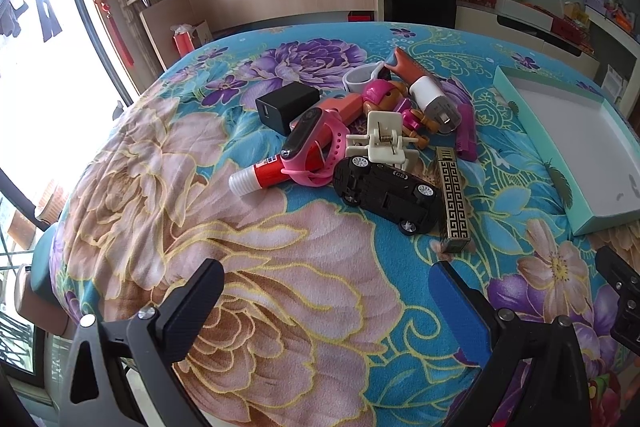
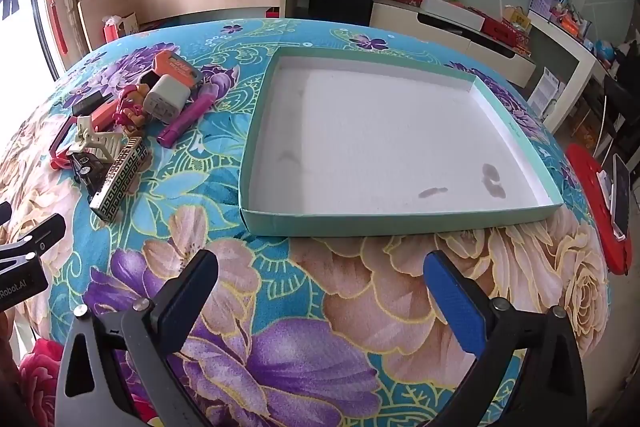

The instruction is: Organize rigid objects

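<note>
- Left tool [image 1: 326, 291]: jaws spread wide, holding nothing.
- Right tool [image 2: 320, 273]: jaws spread wide, holding nothing.
- Object pile [image 1: 372, 143]: on floral blanket [image 1: 248, 267], at 12 o'clock from left tool.
- Teal tray [image 2: 400, 217]: at 3 o'clock of pile.

A jumble of small hard items lies heaped on a floral blanket: a black toy car [image 1: 386, 193] on its side, a cream hair claw clip [image 1: 380, 143] just behind it, a pink smartwatch [image 1: 314, 147] draped over a red-and-white glue stick [image 1: 266, 173], a black charger cube [image 1: 286, 107], a pink toy figure [image 1: 394, 105], a white plug adapter [image 1: 434, 101], a magenta tube [image 1: 468, 135] and a gold-and-black patterned case [image 1: 452, 195]. Well apart to the right sits a shallow mint-green box lid [image 2: 400, 219], white inside and empty.
</note>
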{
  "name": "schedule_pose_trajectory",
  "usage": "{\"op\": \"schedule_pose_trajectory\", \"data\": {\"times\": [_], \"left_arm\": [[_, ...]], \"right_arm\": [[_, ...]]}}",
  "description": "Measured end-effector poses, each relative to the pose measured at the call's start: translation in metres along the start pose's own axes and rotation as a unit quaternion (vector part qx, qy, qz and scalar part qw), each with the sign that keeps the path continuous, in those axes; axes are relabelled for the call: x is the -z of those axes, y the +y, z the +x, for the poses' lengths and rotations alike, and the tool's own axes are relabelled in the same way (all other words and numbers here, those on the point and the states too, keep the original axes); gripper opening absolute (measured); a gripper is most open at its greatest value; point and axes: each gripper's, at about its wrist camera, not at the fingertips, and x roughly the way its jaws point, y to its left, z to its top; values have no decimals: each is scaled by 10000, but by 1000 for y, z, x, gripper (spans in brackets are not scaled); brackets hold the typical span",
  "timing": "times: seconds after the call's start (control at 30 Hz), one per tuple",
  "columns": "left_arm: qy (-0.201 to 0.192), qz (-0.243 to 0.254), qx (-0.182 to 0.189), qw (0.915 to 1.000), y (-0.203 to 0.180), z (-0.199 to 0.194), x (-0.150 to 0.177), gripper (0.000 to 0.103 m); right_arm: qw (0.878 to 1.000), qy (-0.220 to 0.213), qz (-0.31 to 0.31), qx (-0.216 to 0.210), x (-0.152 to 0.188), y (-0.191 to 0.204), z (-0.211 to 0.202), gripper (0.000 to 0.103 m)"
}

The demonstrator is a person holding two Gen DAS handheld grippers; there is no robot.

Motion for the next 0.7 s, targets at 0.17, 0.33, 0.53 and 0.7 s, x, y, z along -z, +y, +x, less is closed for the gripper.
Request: {"op": "schedule_pose_trajectory", "data": {"times": [0.17,0.33,0.53,0.7], "left_arm": [[6,-1,0,10000,0,0,0,103],[35,-6,9,10000,1,1,0,103],[45,-5,10,10000,1,2,0,103],[56,-3,6,10000,1,2,0,103]], "right_arm": [[10000,3,21,-19,1,1,1,102],[10000,-5,35,-16,0,-1,1,102],[10000,1,40,-20,0,-1,1,102],[10000,13,40,-22,0,-1,1,102]]}}
